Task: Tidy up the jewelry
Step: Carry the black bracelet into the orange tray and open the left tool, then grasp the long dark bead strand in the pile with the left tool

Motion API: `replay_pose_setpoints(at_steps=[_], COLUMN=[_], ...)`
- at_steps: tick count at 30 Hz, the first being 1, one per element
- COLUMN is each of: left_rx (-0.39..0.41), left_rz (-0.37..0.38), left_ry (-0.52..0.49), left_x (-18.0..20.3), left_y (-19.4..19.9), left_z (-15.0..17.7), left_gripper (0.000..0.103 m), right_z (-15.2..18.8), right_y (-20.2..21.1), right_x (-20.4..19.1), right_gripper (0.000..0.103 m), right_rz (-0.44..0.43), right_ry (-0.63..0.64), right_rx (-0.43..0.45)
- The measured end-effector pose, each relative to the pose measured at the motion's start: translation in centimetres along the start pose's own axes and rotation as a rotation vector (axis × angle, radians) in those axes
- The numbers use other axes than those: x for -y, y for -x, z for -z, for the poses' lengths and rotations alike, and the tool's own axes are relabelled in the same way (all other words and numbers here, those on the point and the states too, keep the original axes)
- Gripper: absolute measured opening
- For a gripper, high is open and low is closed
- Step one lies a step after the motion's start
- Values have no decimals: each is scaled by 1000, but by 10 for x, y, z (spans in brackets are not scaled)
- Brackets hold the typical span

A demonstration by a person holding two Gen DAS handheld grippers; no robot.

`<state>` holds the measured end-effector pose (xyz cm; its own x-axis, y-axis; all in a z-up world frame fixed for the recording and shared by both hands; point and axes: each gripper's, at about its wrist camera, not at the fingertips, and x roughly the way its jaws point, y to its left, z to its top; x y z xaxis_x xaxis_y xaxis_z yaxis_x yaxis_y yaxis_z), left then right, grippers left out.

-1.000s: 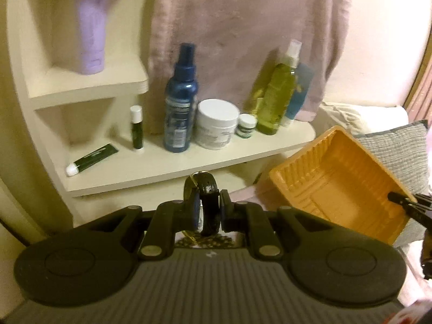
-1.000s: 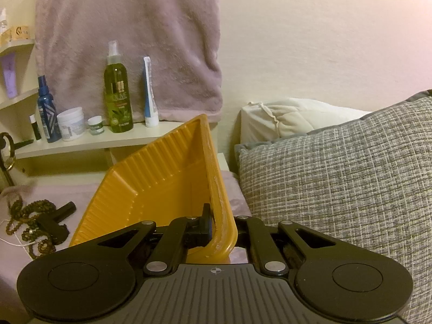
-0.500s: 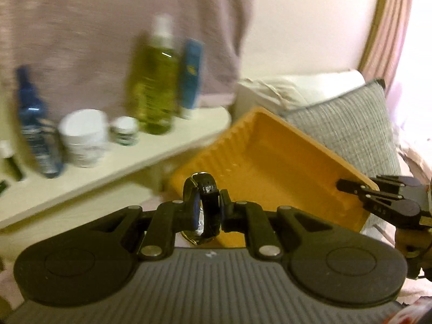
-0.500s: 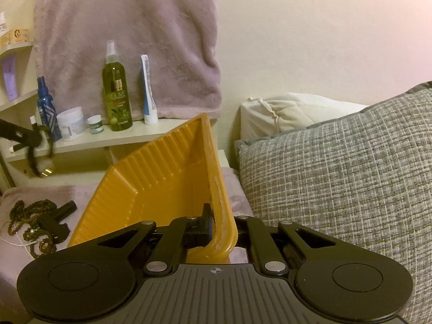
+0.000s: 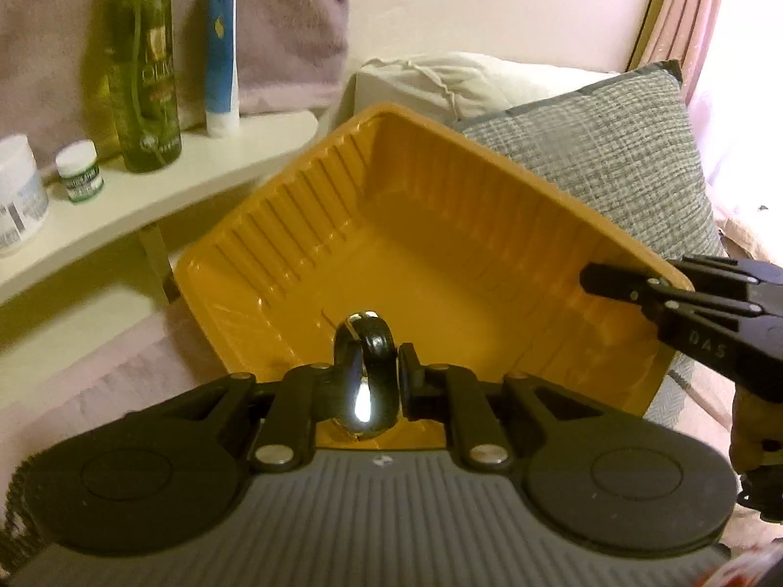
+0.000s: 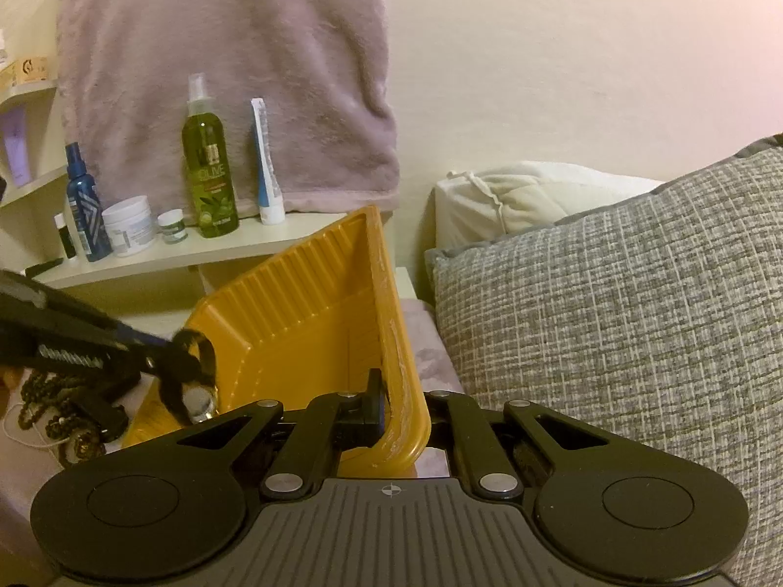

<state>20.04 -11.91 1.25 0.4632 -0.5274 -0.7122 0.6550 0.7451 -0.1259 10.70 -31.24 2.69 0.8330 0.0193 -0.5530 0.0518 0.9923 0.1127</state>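
The left gripper (image 5: 368, 381), its jaws opening around a dark glossy ring (image 5: 364, 372), now hangs over the near edge of the orange tray (image 5: 440, 244), having swung over from the shelf (image 5: 147, 205) a second ago. The right gripper (image 6: 391, 416) stays pinched tight on the tray's rim, tipping it up. Whether the pads still press the ring is hard to tell. A beaded necklace (image 6: 44, 391) lies half hidden behind the left gripper; a grey pillow (image 6: 611, 318) crowds the tray's far side
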Motion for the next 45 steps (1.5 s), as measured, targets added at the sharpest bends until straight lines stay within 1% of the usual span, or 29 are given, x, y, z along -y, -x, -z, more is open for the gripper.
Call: replay_pose_setpoints(at_steps=[1, 2, 4, 6, 9, 10, 12, 15, 16, 18, 20, 23, 29, 31, 33, 39, 40, 41, 42, 44, 45], left_rx=[4, 12, 37, 80, 132, 137, 129, 88, 80, 75, 58, 30, -59, -98, -127, -207, -220, -224, -235, -241, -229], left_rz=[3, 5, -7, -42, -156, -201, -298, -411, -427, -440, -453, -449, -433, -427, -418, -428, -425, -418, -416, -429, -427], left_ry=[7, 13, 30, 61, 88, 92, 103, 122, 128, 135, 120, 51, -114, -162, -201, -292, -306, -315, -313, -318, -318], left_x=[-1, -3, -7, -22, -54, -65, -92, -125, -132, -144, -151, -149, -137, -135, -136, -142, -142, -142, -142, -141, -140], left_y=[1, 4, 15, 36, 71, 81, 101, 120, 124, 131, 131, 122, 79, 65, 52, 27, 24, 24, 23, 26, 31], left_z=[0, 0, 0, 3, 14, 20, 36, 58, 63, 76, 86, 96, 103, 102, 101, 98, 98, 98, 96, 94, 92], left_gripper=[21, 28, 29, 30, 31, 31, 31, 31, 31, 31, 31, 31, 31, 29, 24, 19, 18, 15, 7, 6, 6], right_z=[0, 0, 1, 2, 3, 3, 4, 3, 4, 4, 4, 5, 4, 4, 3, 3, 3, 3, 3, 3, 4], right_y=[0, 0, 0, 0, 0, -1, -1, -1, -1, -2, -3, -4, -6, -7, -8, -10, -10, -10, -11, -11, -11], right_x=[0, 0, -1, 0, 1, 1, 1, 0, 0, -1, -1, 0, -1, -1, 0, 2, 3, 3, 3, 5, 6], right_gripper=[6, 6, 6, 6, 6, 6, 6, 6, 6, 6, 6, 6, 6, 6, 6, 6, 6, 6, 6, 6, 6], right_rz=[-1, 0, 1, 0, 1, 0, 0, 2, 3, 7, 10, 12, 18, 20, 21, 20, 21, 22, 22, 22, 21], right_ry=[0, 2, 5, -2, -5, -6, -4, -2, 0, 1, 4, 10, 25, 28, 30, 38, 37, 36, 36, 31, 32], right_rx=[0, -2, -1, -3, -3, -3, -5, -4, -3, -5, -9, -13, -18, -20, -22, -27, -27, -28, -29, -31, -30])
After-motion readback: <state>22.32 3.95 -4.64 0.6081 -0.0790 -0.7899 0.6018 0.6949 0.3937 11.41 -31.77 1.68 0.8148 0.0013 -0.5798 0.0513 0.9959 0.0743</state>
